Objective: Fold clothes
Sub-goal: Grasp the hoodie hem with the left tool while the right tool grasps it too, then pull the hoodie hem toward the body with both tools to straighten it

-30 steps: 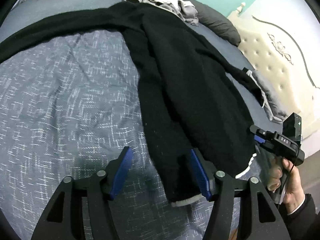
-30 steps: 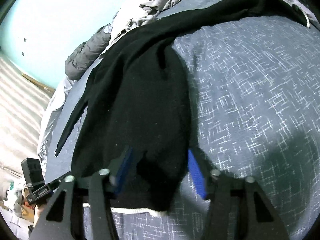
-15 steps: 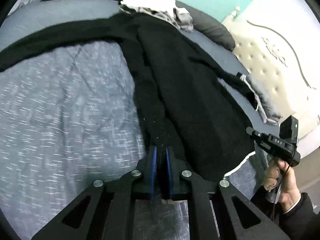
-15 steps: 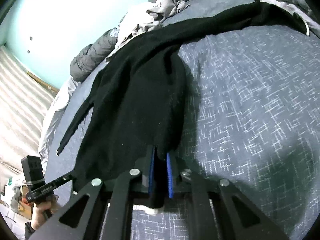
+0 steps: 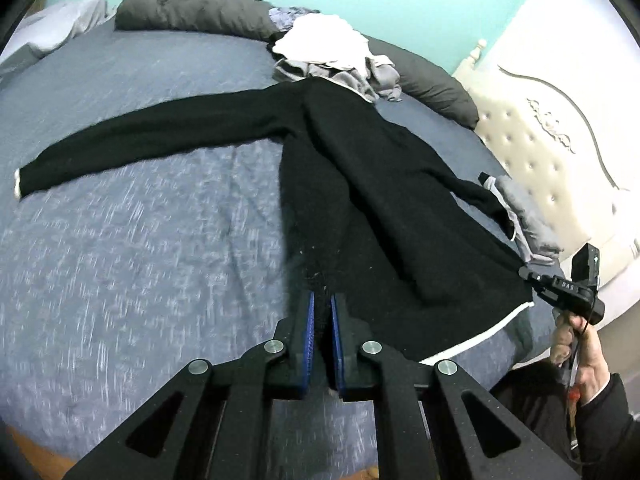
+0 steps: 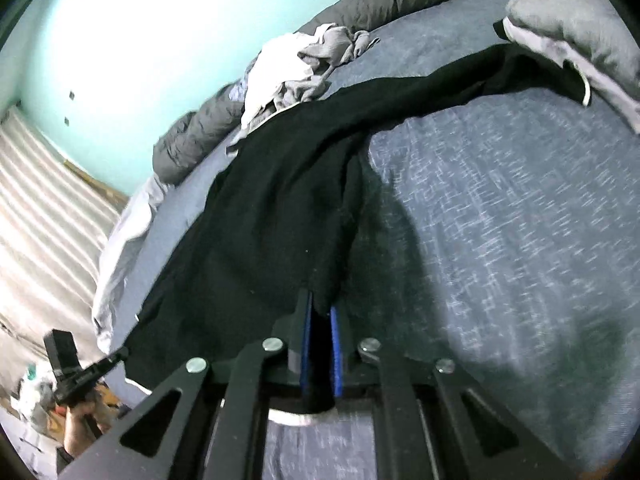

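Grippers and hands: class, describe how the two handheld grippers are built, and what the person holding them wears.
The left gripper and right gripper match: black angular linkage arms with triangular cut-outs, silver round pivot bolts and blue ribbed pads. From outside, the right gripper's body carries a boxy black camera, white lettering and a thin cable. The right hand shows a dark sleeve with a white cuff.

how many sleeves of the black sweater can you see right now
2. One sleeve lies stretched out flat across the blue bedspread toward the left. The other sleeve runs right, its cuff ending against the grey garment near the headboard.
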`<state>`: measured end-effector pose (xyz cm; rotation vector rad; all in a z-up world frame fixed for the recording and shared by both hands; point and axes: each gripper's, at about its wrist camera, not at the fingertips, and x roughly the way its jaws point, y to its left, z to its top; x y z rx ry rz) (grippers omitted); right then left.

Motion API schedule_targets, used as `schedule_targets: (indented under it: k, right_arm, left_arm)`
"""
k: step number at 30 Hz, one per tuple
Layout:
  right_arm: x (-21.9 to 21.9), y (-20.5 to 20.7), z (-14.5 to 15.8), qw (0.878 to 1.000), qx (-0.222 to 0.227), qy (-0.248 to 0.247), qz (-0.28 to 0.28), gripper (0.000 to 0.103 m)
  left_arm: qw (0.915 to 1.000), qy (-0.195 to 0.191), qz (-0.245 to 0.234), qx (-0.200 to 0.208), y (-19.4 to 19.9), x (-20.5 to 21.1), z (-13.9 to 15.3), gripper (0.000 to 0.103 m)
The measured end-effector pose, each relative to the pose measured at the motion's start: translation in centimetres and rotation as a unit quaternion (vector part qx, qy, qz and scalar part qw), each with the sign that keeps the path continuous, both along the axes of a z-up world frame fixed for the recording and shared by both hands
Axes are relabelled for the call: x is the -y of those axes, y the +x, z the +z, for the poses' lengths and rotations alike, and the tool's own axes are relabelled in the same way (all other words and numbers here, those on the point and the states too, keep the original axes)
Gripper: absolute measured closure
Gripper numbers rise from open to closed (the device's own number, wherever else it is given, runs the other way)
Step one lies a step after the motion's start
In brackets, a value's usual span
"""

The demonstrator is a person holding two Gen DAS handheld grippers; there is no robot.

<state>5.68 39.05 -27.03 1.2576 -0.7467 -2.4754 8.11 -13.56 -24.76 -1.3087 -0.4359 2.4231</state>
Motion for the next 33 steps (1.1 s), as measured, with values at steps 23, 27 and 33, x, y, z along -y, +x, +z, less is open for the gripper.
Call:
schedule_targets:
  k: [23, 27, 33]
  right_arm:
    - [3.3, 2.7, 0.2, 0.976, 0.098, 0.157, 0.117, 0.055]
    - [3.9, 2.9, -1.4, 0.972, 0.120, 0.158, 0.126, 0.055]
    - [4.8, 2.4, -3.6, 0.971, 0.135, 0.155, 0.118, 0.054]
  left_arm:
    - [0.9968, -0.027, -0.020, 0.072, 0.0, -1.7, -2.3, 0.094]
    - [0.9969, -0.034, -0.022, 0.068, 0.2, -2.2, -1.8, 0.094]
    - [0.9968, -0.036, -0.019, 0.069, 0.4, -2.4, -1.7, 0.094]
